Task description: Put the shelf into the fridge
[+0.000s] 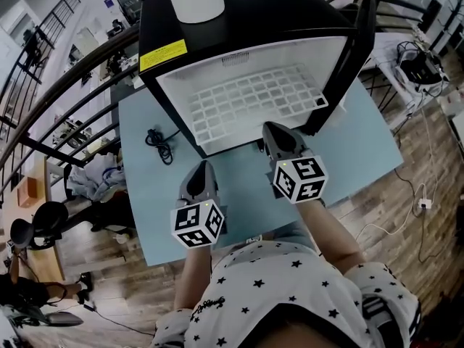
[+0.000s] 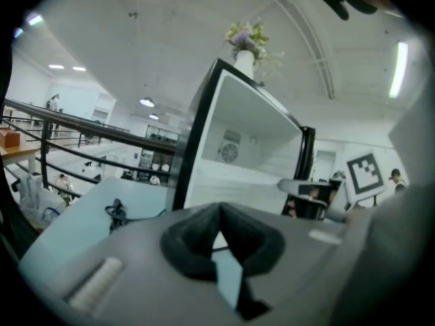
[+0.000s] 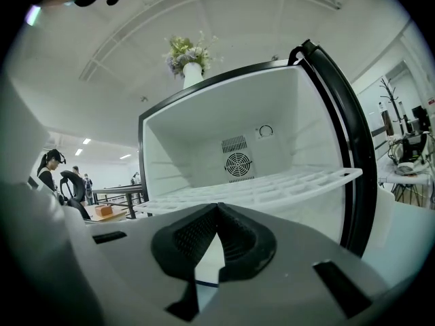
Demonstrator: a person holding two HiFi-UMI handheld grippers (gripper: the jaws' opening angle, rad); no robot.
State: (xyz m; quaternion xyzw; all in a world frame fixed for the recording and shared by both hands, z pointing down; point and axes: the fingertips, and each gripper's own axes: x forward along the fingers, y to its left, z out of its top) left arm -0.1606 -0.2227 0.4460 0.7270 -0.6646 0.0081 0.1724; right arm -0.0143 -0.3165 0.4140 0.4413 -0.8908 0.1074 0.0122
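A small black fridge (image 1: 254, 20) stands open on the light blue table (image 1: 362, 147), its white inside facing me. The white grid shelf (image 1: 254, 100) lies level inside it, about halfway up in the right gripper view (image 3: 272, 185). My left gripper (image 1: 201, 167) hovers over the table in front of the fridge's left corner, shut with nothing in it (image 2: 221, 210). My right gripper (image 1: 275, 129) is close to the fridge's front opening, just short of the shelf's front edge. Its pads meet at the tip with nothing between them (image 3: 217, 208).
A coiled black cable (image 1: 158, 142) lies on the table left of the fridge. A white vase (image 3: 192, 66) with flowers stands on top of the fridge. A round fan grille (image 3: 238, 163) sits in the fridge's back wall. Dark railings (image 1: 65, 85) run behind the table.
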